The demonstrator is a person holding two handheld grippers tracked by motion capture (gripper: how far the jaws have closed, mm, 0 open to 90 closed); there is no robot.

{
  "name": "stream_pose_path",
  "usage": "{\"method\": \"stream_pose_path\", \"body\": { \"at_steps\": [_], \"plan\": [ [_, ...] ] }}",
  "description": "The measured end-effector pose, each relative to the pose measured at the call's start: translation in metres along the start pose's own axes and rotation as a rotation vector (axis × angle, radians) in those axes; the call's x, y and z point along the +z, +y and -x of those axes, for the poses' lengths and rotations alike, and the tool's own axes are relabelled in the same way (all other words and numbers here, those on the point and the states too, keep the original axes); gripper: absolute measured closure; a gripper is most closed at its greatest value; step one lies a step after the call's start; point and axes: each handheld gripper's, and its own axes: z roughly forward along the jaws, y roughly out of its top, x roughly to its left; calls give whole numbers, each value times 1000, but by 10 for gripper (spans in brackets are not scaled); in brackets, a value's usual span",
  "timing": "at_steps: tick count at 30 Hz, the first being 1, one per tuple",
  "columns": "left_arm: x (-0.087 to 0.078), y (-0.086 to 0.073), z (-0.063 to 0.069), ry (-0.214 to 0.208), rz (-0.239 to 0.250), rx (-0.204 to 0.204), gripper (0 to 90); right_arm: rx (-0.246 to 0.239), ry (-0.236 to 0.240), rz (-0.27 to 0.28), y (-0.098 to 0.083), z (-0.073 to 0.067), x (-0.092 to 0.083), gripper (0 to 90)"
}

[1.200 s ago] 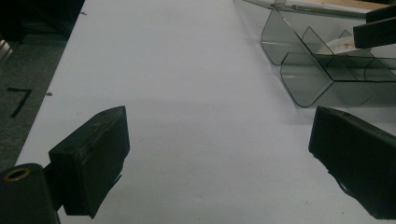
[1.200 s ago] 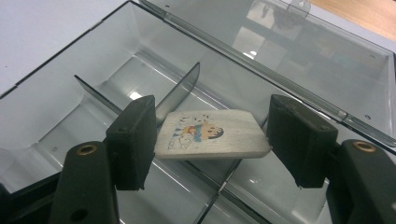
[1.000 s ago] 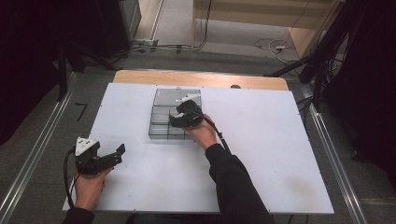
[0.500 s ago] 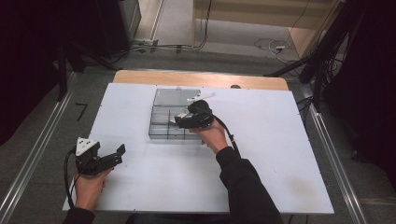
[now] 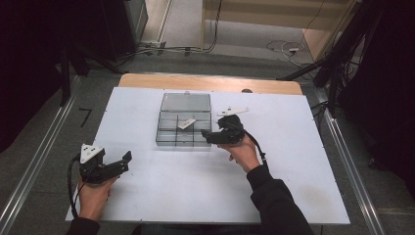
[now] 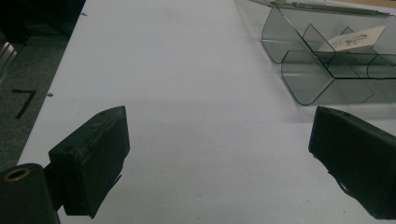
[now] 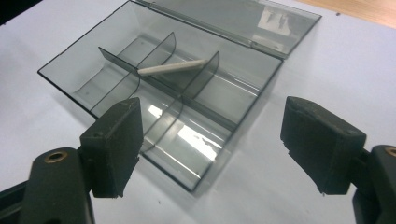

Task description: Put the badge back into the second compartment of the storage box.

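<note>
Organizer box (image 5: 184, 126), clear grey, lid open, is sitting mid-counter (image 5: 147, 196); we are logging one white stick (image 7: 172, 67) lying across its dividers. Right claw (image 7: 212, 147) is hovering beside it, jaws just opened, empty. Left claw (image 6: 219, 163) is gaping wide, empty.

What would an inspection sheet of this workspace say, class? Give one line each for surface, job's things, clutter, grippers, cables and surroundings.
Surface: white table top, wooden strip at its far edge.
Job's things: clear divided box, lid open; a flat pale card leans on a divider inside.
Clutter: nothing seen.
Grippers: left hand-held gripper open, over bare table near the front left corner; right hand-held gripper beside the box's right end, its jaws have just been opening, nothing between them.
Cables: one black cable trails from each gripper; more lie on the floor beyond the table.
Surroundings: dark equipment, metal rails either side.
</note>
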Motion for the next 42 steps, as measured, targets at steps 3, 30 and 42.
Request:
{"method": "stream_pose_path", "body": {
  "at_steps": [3, 30, 42],
  "plan": [
    [0, 0, 0, 2, -2, -4, 56, 7, -12, 0, -8, 6, -6, 185],
    [2, -2, 9, 23, -6, 49, 56, 72, -63, 10, -58, 42, -48, 160],
    [1, -2, 8, 23, -4, 47, 56, 107, -124, 31, -87, 69, -81, 161]
  ]
}}
